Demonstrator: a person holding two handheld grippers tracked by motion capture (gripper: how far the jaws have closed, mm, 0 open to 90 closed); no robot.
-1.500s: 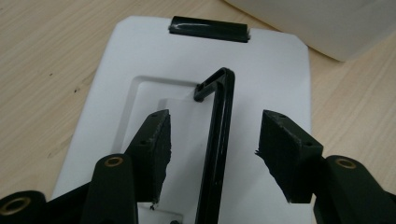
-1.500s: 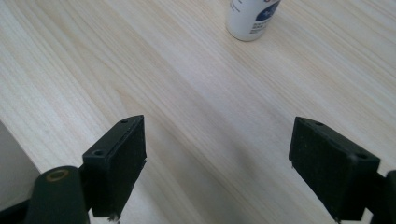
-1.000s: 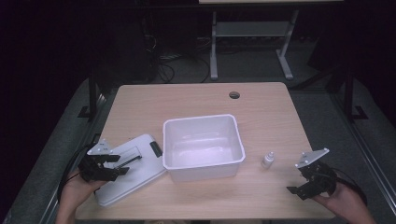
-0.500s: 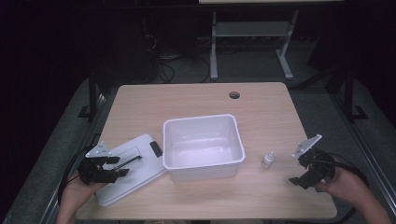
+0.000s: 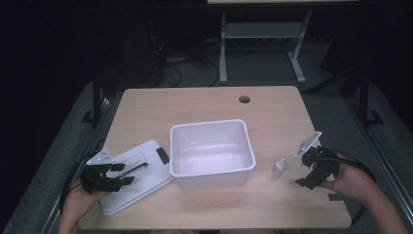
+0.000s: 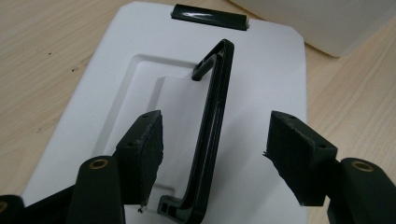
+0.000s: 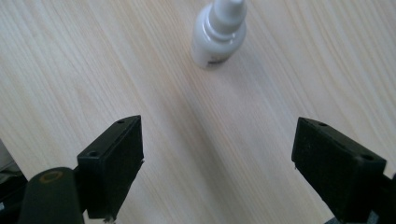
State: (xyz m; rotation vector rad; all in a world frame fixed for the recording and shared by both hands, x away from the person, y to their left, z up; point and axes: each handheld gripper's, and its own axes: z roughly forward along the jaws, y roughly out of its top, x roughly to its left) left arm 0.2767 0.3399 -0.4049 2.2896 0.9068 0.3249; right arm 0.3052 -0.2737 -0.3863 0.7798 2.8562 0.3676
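Note:
A white lid [image 5: 146,183] [image 6: 271,70] lies flat on the table left of a white open bin [image 5: 209,123]. Its black handle [image 5: 135,168] [image 6: 215,93] stands raised. My left gripper [image 5: 125,173] [image 6: 215,128] is open, with one jaw on each side of the handle and neither pad touching it. A small white bottle [image 5: 279,166] [image 7: 219,35] stands upright to the right of the bin. My right gripper [image 5: 303,169] [image 7: 219,140] is open just right of the bottle, which is ahead of its jaws, not between them.
The wooden table [image 5: 204,105] has a round cable hole [image 5: 244,99] at the back. A black latch [image 6: 210,16] sits on the lid's far edge, near the bin wall. A hand holds each gripper near the table's front corners.
The right gripper has moved away from the front edge and left, closer to the bottle. The left gripper has stayed over the lid's handle.

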